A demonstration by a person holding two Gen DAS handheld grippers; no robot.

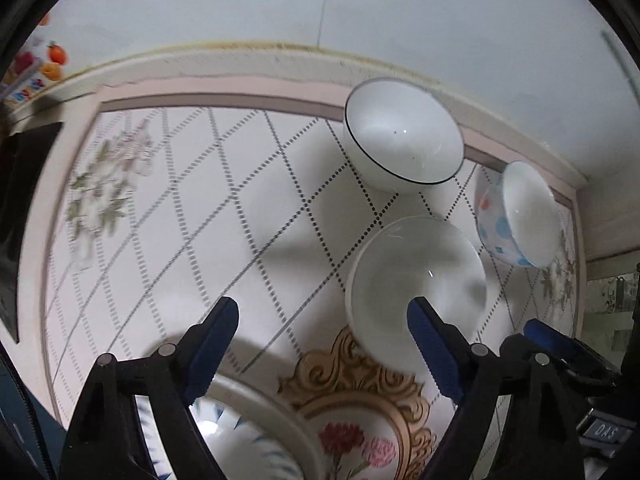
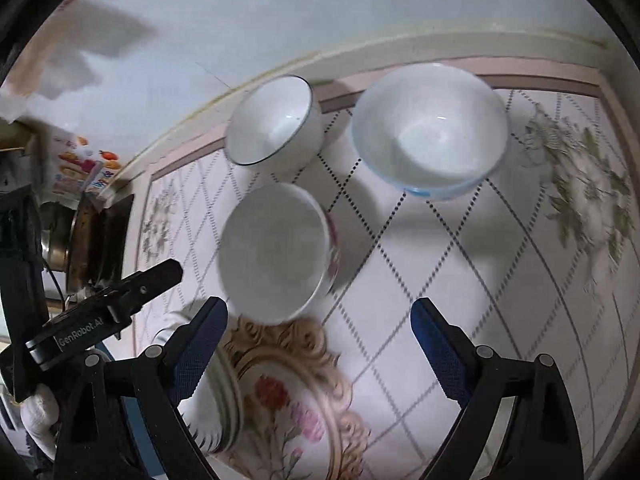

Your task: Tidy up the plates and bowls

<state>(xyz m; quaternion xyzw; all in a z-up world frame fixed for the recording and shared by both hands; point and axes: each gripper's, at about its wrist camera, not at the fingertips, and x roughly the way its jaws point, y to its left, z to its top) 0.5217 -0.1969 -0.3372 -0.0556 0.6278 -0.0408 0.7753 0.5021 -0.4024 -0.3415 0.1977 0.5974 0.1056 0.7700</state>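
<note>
Three bowls stand on the patterned tablecloth (image 1: 200,200). A plain white bowl (image 1: 416,276) with a red pattern outside (image 2: 276,252) is nearest. Behind it are a black-rimmed bowl (image 1: 404,132) (image 2: 276,120) and a blue-dotted bowl (image 1: 516,216) (image 2: 432,132). A blue-patterned plate (image 1: 256,432) lies under my left gripper (image 1: 323,305), which is open, its right finger in front of the white bowl. Pointing down, my right gripper (image 2: 320,304) is open just in front of the same bowl, beside the stacked plates (image 2: 224,400). Nothing is held.
A gold-framed flower medallion (image 1: 360,420) marks the cloth near the plates. The wall (image 1: 360,8) runs close behind the bowls. A stove with a metal pot (image 2: 80,240) and a colourful pack (image 2: 80,168) lie to the left. A gloved hand (image 2: 40,412) holds the left gripper.
</note>
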